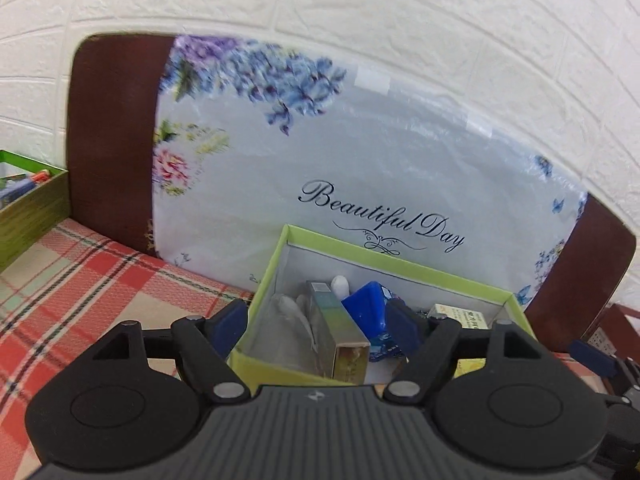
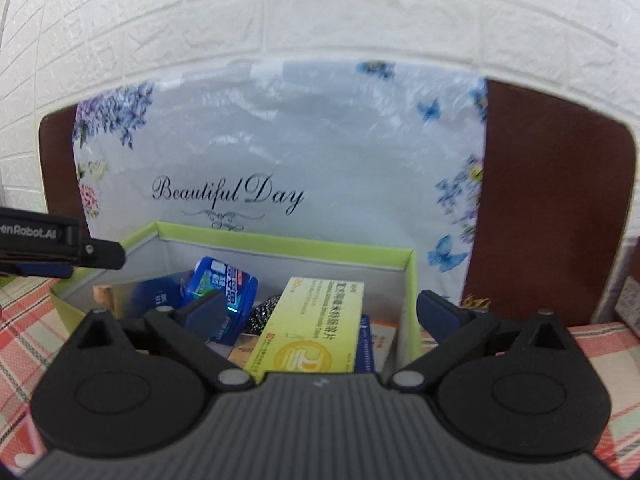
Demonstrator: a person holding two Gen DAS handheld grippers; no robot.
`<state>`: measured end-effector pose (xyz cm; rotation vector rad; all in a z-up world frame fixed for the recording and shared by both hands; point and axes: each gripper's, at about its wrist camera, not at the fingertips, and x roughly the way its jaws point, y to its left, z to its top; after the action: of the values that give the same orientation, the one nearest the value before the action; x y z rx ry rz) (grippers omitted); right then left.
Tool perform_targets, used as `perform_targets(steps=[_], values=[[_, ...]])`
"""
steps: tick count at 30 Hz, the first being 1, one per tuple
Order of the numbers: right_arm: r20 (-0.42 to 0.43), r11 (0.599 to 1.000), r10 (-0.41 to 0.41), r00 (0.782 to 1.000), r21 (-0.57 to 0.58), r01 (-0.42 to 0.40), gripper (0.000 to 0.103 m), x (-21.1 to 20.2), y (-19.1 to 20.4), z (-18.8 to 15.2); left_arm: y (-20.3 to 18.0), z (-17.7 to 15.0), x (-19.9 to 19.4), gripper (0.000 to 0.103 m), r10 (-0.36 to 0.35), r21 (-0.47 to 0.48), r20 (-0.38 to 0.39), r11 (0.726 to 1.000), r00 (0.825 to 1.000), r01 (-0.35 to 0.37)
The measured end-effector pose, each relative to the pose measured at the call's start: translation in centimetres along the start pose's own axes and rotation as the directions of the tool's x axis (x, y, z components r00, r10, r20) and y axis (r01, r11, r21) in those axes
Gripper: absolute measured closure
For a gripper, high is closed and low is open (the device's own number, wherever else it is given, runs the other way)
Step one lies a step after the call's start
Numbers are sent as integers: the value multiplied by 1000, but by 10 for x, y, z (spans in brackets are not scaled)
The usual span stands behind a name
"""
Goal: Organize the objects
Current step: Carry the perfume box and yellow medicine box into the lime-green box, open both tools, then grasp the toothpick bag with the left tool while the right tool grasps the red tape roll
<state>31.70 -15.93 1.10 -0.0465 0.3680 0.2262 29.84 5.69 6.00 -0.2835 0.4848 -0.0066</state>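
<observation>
A light green open box (image 1: pixel 384 258) stands on the plaid cloth, against a floral board. Inside it lie a green-and-gold carton (image 1: pixel 340 336), a blue tub (image 1: pixel 366 312), a white piece (image 1: pixel 340 285) and a yellow medicine box (image 1: pixel 464 317). My left gripper (image 1: pixel 316 326) hangs open over the box's left end, with the carton loose between its fingers. In the right wrist view, the yellow medicine box (image 2: pixel 316 328) leans in the green box (image 2: pixel 288 248) beside the blue tub (image 2: pixel 224 284). My right gripper (image 2: pixel 320 314) stands wide open around the medicine box, pads not touching it.
A darker green box (image 1: pixel 32 216) with several items sits at the far left. The "Beautiful Day" board (image 1: pixel 360 160) leans on a white brick wall (image 1: pixel 360 8) just behind the box. Plaid cloth (image 1: pixel 80 280) spreads to the left. The left gripper's finger (image 2: pixel 60 248) shows in the right wrist view.
</observation>
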Motion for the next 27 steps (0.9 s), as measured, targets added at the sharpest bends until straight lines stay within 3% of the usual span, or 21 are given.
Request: perform_targets(steps=[6, 15, 20, 27], values=[[44, 1000, 6, 999, 16, -7, 0, -75, -11, 0, -10, -21, -62, 21, 23, 59, -1, 998, 1000, -23], [105, 999, 10, 994, -42, -6, 0, -197, -7, -44, -17, -100, -144, 20, -51, 135, -94, 989, 994, 63], [64, 1000, -7, 998, -6, 8, 0, -236, -7, -88, 4, -144, -168, 20, -36, 51, -128, 998, 991, 43], [-57, 999, 16, 998, 40, -14, 0, -242, 11, -143, 22, -182, -189, 20, 29, 7, -114, 1000, 993, -29]])
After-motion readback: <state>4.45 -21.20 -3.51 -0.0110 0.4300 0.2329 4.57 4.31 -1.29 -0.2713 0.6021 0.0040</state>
